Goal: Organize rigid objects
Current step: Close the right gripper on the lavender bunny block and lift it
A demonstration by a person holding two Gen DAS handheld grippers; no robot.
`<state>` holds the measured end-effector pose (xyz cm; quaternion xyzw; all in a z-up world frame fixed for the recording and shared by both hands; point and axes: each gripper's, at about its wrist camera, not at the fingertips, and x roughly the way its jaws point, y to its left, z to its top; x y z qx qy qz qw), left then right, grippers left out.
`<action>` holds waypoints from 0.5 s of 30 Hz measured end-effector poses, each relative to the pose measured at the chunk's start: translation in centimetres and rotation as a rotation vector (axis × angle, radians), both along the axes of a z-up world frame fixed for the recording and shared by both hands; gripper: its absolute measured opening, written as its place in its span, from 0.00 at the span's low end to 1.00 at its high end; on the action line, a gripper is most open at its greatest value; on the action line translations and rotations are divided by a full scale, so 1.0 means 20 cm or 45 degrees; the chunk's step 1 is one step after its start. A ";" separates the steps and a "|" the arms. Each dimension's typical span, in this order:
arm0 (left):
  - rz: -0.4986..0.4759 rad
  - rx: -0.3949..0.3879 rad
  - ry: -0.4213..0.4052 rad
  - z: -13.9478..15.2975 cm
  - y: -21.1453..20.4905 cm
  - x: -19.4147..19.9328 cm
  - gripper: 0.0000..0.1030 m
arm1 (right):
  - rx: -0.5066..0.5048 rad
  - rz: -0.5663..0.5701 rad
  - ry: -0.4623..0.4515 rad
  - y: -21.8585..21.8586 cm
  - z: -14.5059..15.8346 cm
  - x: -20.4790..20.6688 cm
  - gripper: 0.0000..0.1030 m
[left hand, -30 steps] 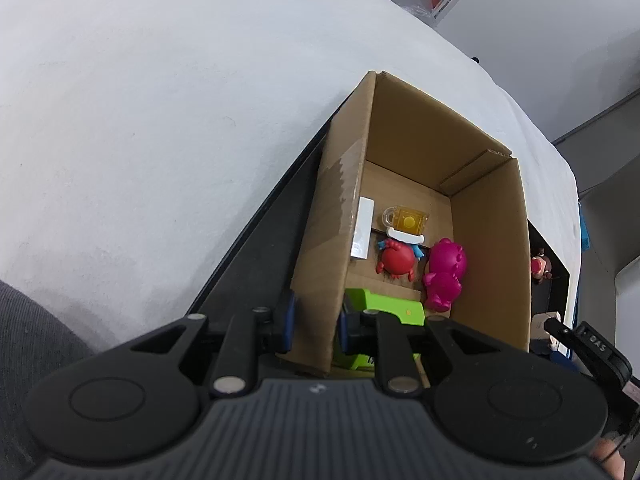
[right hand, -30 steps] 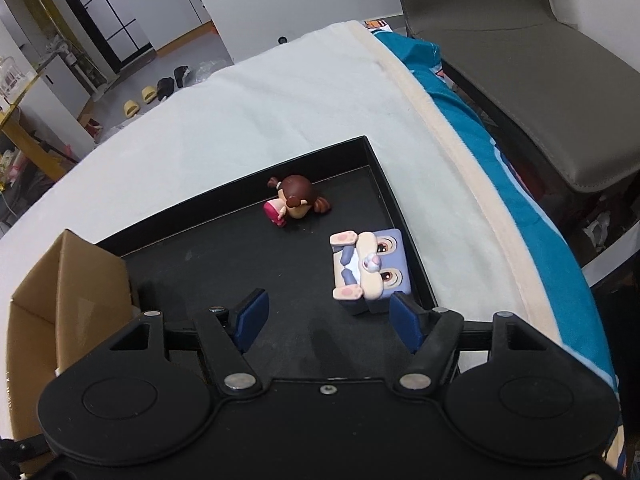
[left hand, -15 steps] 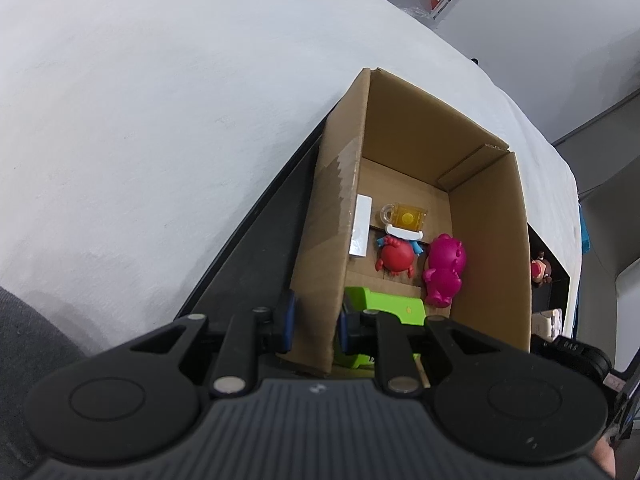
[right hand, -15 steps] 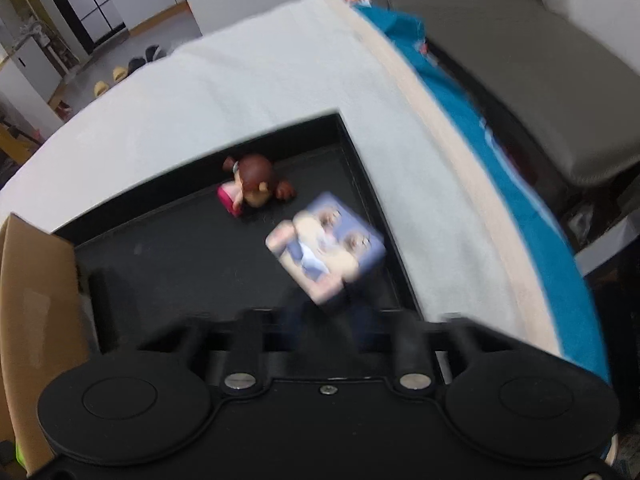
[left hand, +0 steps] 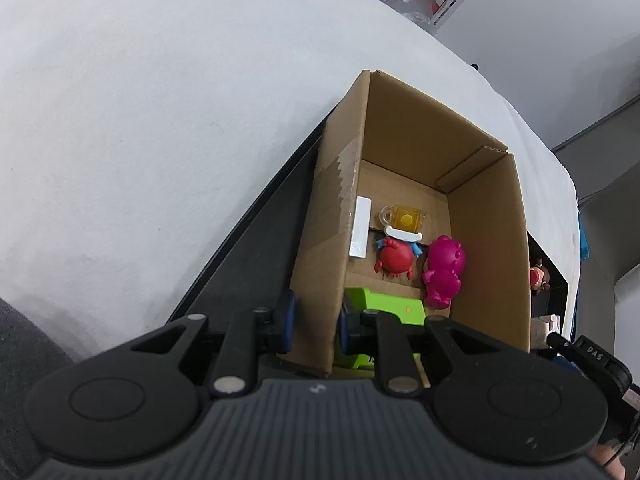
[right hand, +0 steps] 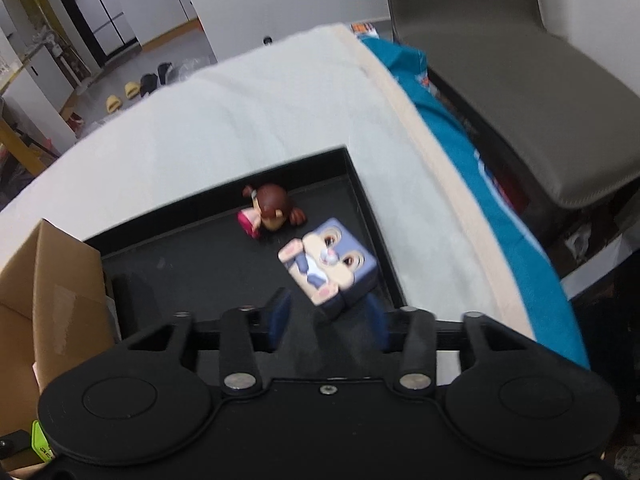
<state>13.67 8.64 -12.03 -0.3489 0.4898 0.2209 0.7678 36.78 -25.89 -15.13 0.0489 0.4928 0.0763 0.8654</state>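
Note:
My left gripper (left hand: 317,322) is shut on the near wall of the cardboard box (left hand: 488,240), one pad outside and one inside. In the box lie a yellow cup (left hand: 406,218), a red crab toy (left hand: 396,258), a magenta figure (left hand: 442,276) and a green block (left hand: 384,308). In the right wrist view a blue rabbit cube (right hand: 328,264) sits tilted on the black tray (right hand: 180,264), its near corner between the pads of my right gripper (right hand: 328,316). Those jaws are opening, with a gap showing beside the left pad. A brown-haired doll (right hand: 272,208) lies beyond the cube.
The tray rests on a white cloth (right hand: 240,112) with a beige edge; a teal cloth (right hand: 452,128) and a grey chair (right hand: 520,80) are to the right. The box (right hand: 52,292) stands at the tray's left end. Shoes lie on the floor far behind.
The right jaws closed around the rabbit cube and have spread again; the cube has turned and now sits askew. The left gripper and the box have not moved.

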 end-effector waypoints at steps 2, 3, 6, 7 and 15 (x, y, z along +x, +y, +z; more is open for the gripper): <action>0.004 -0.002 0.002 0.00 0.00 0.00 0.19 | -0.003 0.012 -0.007 0.00 0.00 0.02 0.47; 0.004 -0.002 0.001 0.00 0.00 0.00 0.19 | -0.008 0.015 -0.006 0.00 0.00 0.03 0.49; 0.004 -0.003 -0.001 0.00 0.00 0.01 0.19 | -0.042 0.043 -0.025 0.03 0.00 0.06 0.57; 0.005 -0.003 -0.003 0.00 0.00 0.00 0.19 | -0.057 0.056 -0.038 0.04 0.00 0.07 0.58; -0.003 0.007 -0.008 0.00 -0.01 -0.01 0.19 | -0.134 0.131 -0.063 0.13 -0.05 0.12 0.67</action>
